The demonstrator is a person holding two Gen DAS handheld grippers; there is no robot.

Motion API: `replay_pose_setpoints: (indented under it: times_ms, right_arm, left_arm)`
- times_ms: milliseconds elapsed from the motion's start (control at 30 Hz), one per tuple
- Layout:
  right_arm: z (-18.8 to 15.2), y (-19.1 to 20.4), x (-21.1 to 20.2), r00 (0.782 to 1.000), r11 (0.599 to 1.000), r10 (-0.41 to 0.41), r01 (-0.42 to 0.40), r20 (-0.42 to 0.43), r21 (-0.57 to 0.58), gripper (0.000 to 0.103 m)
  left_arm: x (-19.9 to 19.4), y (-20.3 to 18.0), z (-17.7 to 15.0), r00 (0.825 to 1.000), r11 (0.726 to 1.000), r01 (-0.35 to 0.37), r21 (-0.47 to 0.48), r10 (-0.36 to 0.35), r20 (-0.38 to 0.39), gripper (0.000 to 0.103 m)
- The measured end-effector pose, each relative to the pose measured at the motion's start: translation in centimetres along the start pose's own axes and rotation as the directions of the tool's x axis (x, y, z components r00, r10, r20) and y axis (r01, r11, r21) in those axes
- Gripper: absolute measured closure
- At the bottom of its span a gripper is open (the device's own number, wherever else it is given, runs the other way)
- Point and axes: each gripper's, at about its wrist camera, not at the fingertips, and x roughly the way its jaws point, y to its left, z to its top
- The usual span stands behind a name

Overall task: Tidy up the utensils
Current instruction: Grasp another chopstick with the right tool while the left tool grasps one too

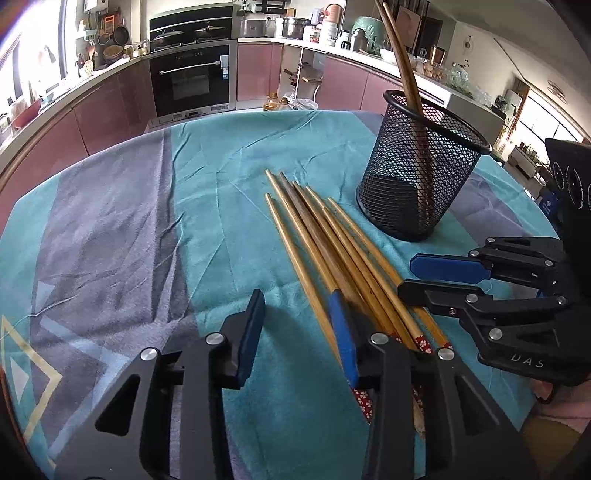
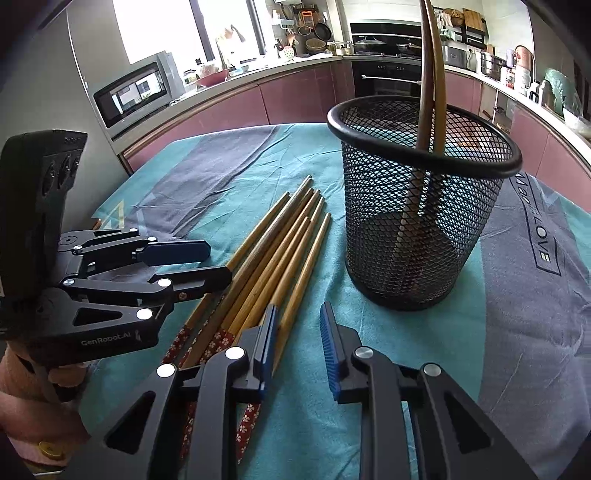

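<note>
Left gripper (image 1: 299, 332): fingers apart, empty, low over the chopsticks' patterned ends.
Right gripper (image 2: 299, 339): fingers apart, empty, just beside the bundle.
Chopsticks (image 1: 332, 243): loose bundle flat on the teal cloth (image 1: 207, 206), long axis running away, tapered tips farthest.
Mesh cup (image 2: 417, 229): upright beyond; two chopsticks stand inside.
Right view only: lettering on the cloth; microwave (image 2: 136, 92).

A home kitchen: a built-in oven (image 1: 194, 79) sits among pink cabinets (image 1: 107, 110), pots (image 1: 293, 26) and jars crowd the curved counter (image 2: 258, 72), pans hang by the window (image 2: 159, 26), all beyond the cloth-covered worktop (image 1: 207, 192).
</note>
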Motion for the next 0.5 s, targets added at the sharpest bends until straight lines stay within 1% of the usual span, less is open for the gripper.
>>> replay_pose_setpoints:
  times_ms: [133, 233, 333, 367, 400, 433, 500]
  right_arm:
    - [0.2, 0.4, 0.3, 1.0, 1.0, -0.022, 0.022, 0.007, -0.007, 0.085]
    - [0.2, -0.1, 0.4, 1.0, 1.0, -0.016, 0.016, 0.011, 0.02, 0.091]
    - [0.2, -0.9, 0.3, 1.0, 0.998, 0.006, -0.007, 0.015, 0.06, 0.096]
    - [0.2, -1.1, 0.3, 1.0, 0.998, 0.01, -0.011, 0.015, 0.069, 0.097]
    - [0.1, -1.2, 0.2, 1.0, 0.997, 0.015, -0.016, 0.017, 0.077, 0.097]
    - [0.1, -1.3, 0.2, 1.0, 0.996, 0.017, -0.019, 0.018, 0.084, 0.097]
    - [0.1, -1.6, 0.0, 1.0, 0.995, 0.017, -0.019, 0.023, 0.095, 0.097]
  left_arm:
    - [0.3, 0.0, 0.3, 1.0, 1.0, 0.003, -0.002, -0.003, -0.005, 0.067]
    - [0.4, 0.0, 0.4, 1.0, 1.0, 0.004, -0.013, -0.004, -0.006, 0.069]
    - [0.4, -0.1, 0.2, 1.0, 1.0, 0.005, -0.02, -0.005, -0.005, 0.075]
    - [0.4, -0.1, 0.1, 1.0, 1.0, 0.012, -0.026, -0.012, -0.005, 0.08]
    - [0.4, 0.0, 0.1, 1.0, 0.999, 0.024, -0.035, -0.024, -0.006, 0.088]
    - [0.4, 0.1, 0.1, 0.999, 0.998, 0.041, -0.049, -0.042, -0.008, 0.091]
    - [0.3, 0.3, 0.0, 0.999, 0.996, 0.051, -0.076, -0.052, -0.007, 0.093]
